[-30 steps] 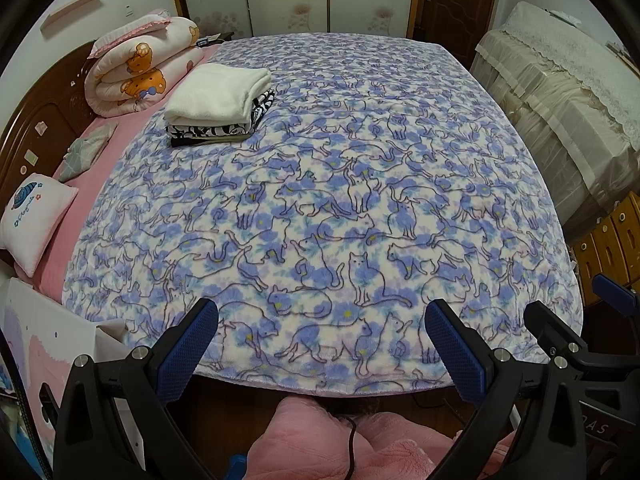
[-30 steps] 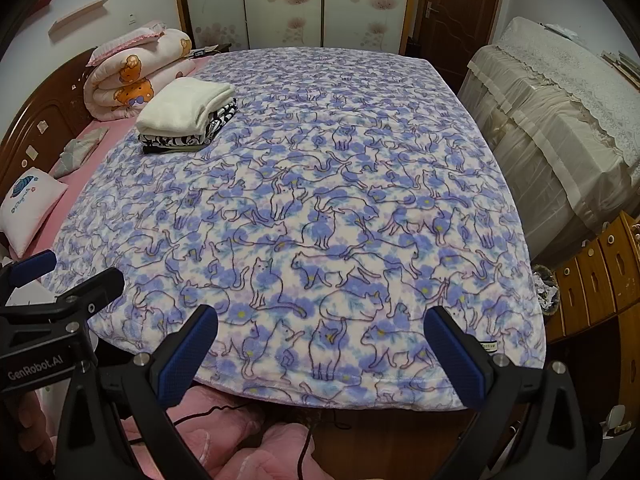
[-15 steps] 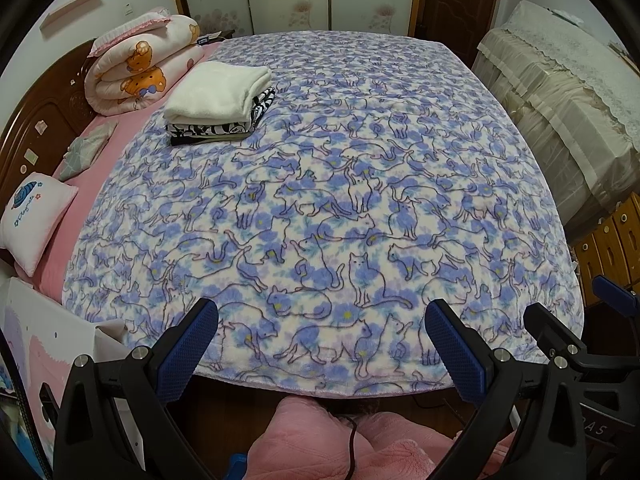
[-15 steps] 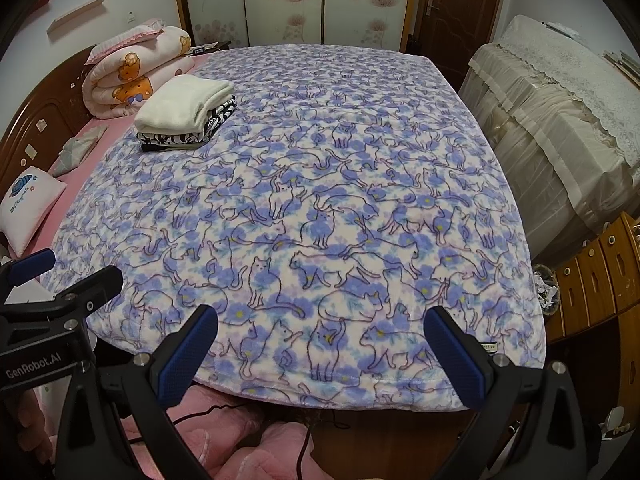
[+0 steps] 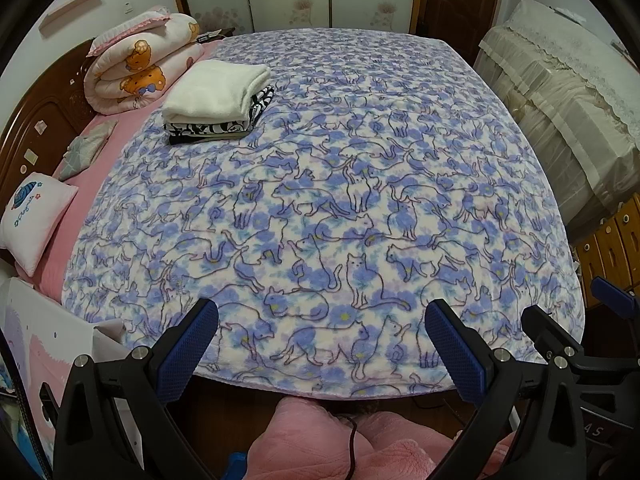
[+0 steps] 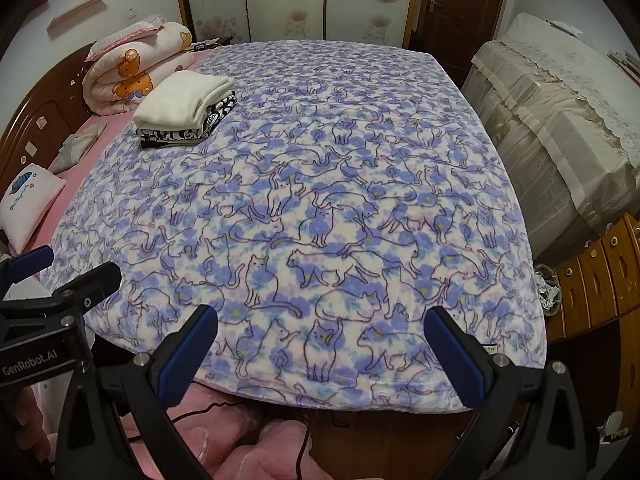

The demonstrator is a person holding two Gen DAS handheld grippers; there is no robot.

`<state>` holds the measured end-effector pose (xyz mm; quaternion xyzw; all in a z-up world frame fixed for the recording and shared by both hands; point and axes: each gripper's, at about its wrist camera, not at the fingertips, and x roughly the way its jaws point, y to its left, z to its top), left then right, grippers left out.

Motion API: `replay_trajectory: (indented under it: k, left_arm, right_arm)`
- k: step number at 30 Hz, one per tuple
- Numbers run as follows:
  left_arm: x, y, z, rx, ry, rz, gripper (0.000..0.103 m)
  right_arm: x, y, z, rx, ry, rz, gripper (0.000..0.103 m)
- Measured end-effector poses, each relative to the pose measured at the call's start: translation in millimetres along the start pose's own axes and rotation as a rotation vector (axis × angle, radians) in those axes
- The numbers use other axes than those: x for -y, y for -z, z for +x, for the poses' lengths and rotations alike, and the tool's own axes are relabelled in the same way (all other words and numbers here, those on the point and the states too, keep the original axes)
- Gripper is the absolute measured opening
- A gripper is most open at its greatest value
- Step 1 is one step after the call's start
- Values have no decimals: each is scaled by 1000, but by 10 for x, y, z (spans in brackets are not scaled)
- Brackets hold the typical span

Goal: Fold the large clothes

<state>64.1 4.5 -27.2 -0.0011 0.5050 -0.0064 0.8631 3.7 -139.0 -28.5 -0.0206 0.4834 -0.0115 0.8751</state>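
Note:
A large fleece blanket (image 5: 340,200) with blue cats and flowers lies spread flat over the bed; it also shows in the right wrist view (image 6: 320,208). My left gripper (image 5: 320,344) is open and empty, hovering over the blanket's near edge. My right gripper (image 6: 320,348) is open and empty, also at the near edge, further right. A stack of folded clothes, cream on top of black-and-white (image 5: 218,100), sits at the blanket's far left (image 6: 186,108).
A rolled pink bear quilt (image 5: 140,68) and small pillows (image 5: 34,220) lie by the wooden headboard (image 5: 32,132) on the left. A cloth-covered piece of furniture (image 5: 568,104) and wooden drawers (image 6: 600,272) stand to the right. Pink fabric (image 5: 340,444) lies below.

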Motion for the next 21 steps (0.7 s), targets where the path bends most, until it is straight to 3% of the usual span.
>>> replay_trajectory:
  k: [21]
  left_arm:
    - [-74,64,-102,1,-36,17,102]
  right_arm:
    - [79,10,-86,-1,-23,16,103]
